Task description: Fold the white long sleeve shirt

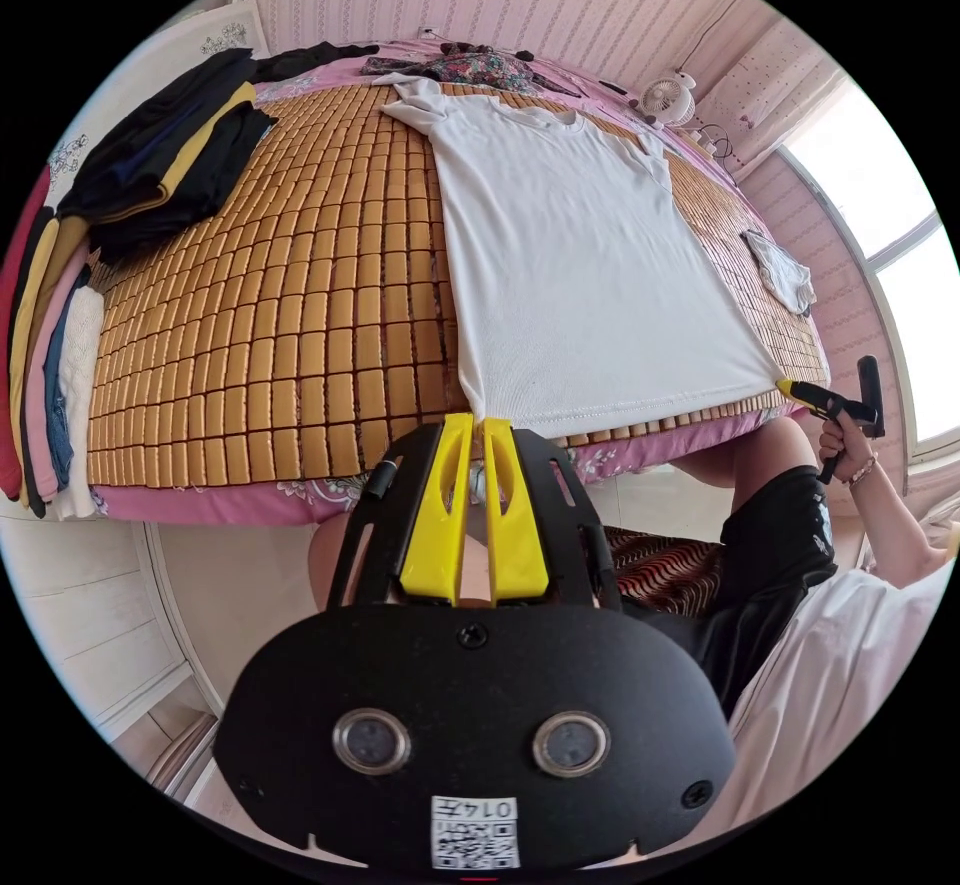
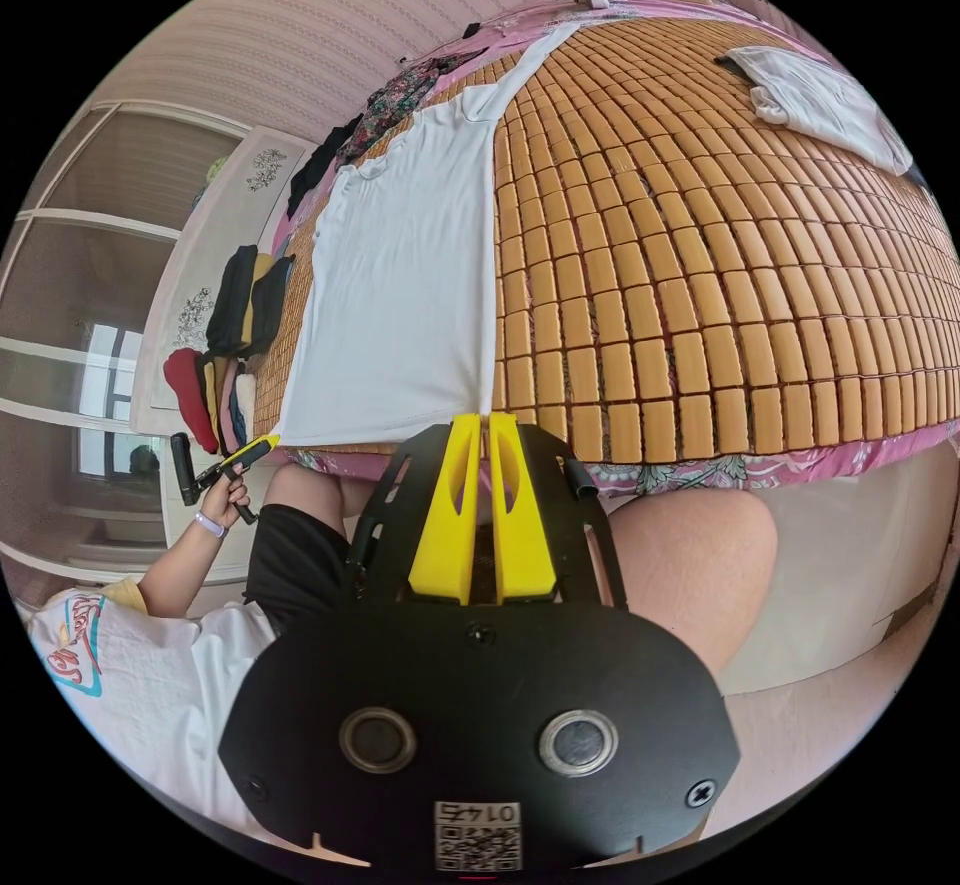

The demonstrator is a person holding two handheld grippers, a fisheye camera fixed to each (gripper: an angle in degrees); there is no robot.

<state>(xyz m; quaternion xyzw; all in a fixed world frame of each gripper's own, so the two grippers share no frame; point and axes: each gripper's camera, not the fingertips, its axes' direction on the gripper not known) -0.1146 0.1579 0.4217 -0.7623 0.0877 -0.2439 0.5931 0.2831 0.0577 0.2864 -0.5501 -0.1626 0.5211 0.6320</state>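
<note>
Both jaws pairs, left gripper and right gripper, pinch the white shirt hem corners; uneven lifting could skew the fold.

No words can be read for sure. A small white paper sticker sits on the black plastic body of the left gripper, with a square code and tiny backwards marks. The right gripper has the same kind of sticker. A red and blue print on the person's white top is too bent to read.
</note>
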